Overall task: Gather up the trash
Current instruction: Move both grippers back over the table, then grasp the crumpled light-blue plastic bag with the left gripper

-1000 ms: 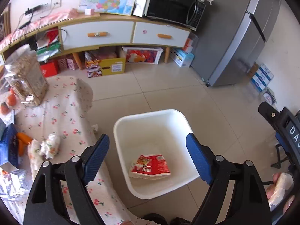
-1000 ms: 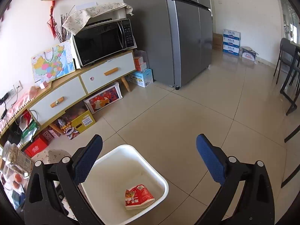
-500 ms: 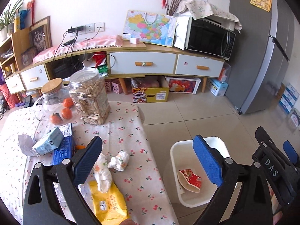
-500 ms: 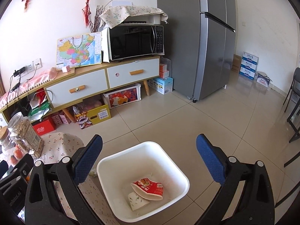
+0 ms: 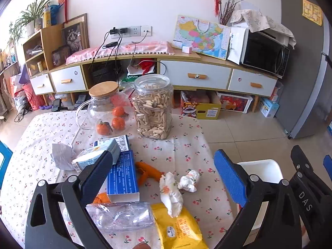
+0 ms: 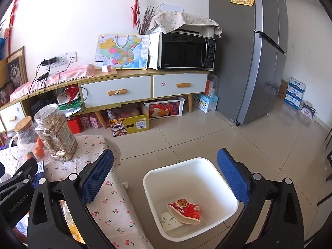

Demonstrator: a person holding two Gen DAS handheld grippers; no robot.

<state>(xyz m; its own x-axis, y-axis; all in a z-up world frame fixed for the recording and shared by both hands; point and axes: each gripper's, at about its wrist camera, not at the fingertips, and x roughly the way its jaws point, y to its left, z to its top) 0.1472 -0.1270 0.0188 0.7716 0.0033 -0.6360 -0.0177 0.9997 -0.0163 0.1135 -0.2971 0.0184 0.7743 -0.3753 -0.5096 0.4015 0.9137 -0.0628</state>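
The trash still to be collected lies on the tabletop (image 5: 41, 128) under its cherry-print cloth, in the near part of the left wrist view. Two crumpled tissue wads sit almost dead centre between the left gripper's blue pads: the longer wad (image 5: 170, 191) runs roughly away from the camera, its near end resting on the yellow snack bag (image 5: 178, 230), and the small round wad (image 5: 189, 180) lies just beside it, toward the right pad. Nearer the left pad lie a crushed clear plastic bottle (image 5: 122, 217), long axis across the view, a blue box (image 5: 122, 174) with a squashed milk carton (image 5: 97, 156) leaning on it, and a crumpled white paper (image 5: 61, 155) further left. Orange peel (image 5: 148, 171) lies between the box and the wads.

The left gripper (image 5: 164, 178) hangs above these things with its jaws spread wide, having just been opening, and nothing is held between them. It points down onto the wads, so it is plainly the nearer gripper; I judge a short drop straight ahead would put the long wad between the pads, crosswise to its length.

The right gripper (image 6: 166, 178) is released too, empty, and looks down over the white bin (image 6: 217, 172) on the floor just beside the tabletop's edge. In the bin lie a red snack packet (image 6: 184, 209) and a white paper (image 6: 170, 220).
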